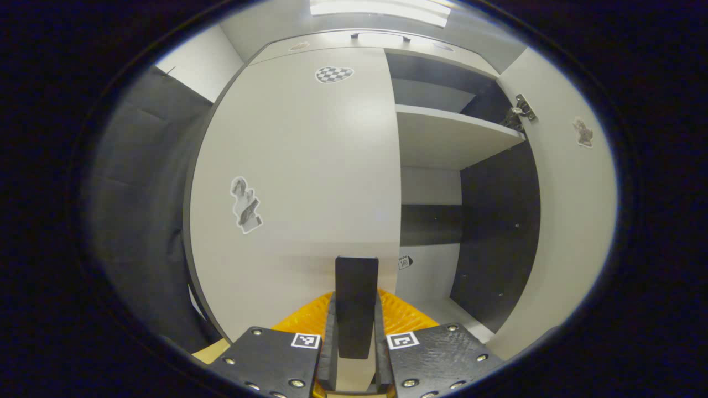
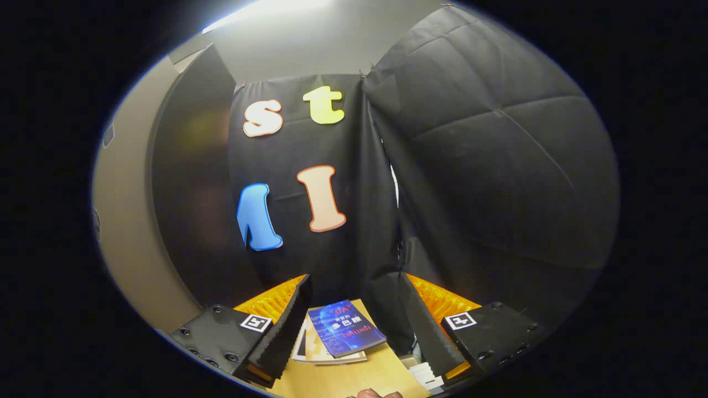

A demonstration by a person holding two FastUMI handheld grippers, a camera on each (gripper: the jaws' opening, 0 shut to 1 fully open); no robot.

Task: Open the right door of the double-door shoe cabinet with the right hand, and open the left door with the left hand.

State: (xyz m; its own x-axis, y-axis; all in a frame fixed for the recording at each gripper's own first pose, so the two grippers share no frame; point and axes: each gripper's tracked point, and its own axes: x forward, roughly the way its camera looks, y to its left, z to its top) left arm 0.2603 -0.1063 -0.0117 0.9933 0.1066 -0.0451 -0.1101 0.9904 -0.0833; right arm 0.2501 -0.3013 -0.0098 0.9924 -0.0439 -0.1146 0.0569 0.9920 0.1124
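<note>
Your left gripper (image 1: 357,309) sits right in front of the shoe cabinet (image 1: 387,41), low against the left door (image 1: 298,182), which is closed and carries a checkered sticker (image 1: 334,73) near its top and a shoe sticker (image 1: 245,205) at mid height. The fingers are pressed close together, with a dark flat piece (image 1: 356,298) standing up between them at the door's right edge; you cannot tell whether they actually pinch it. The right door (image 1: 569,221) is swung wide open, its hinge (image 1: 520,110) showing, and a pale shelf (image 1: 448,135) is visible inside. Your right gripper (image 2: 354,326) points away toward the black cloth wall (image 2: 487,166), its jaws spread wide and holding nothing, above a wooden surface (image 2: 343,381) with a blue book (image 2: 344,327) lying on it.
</note>
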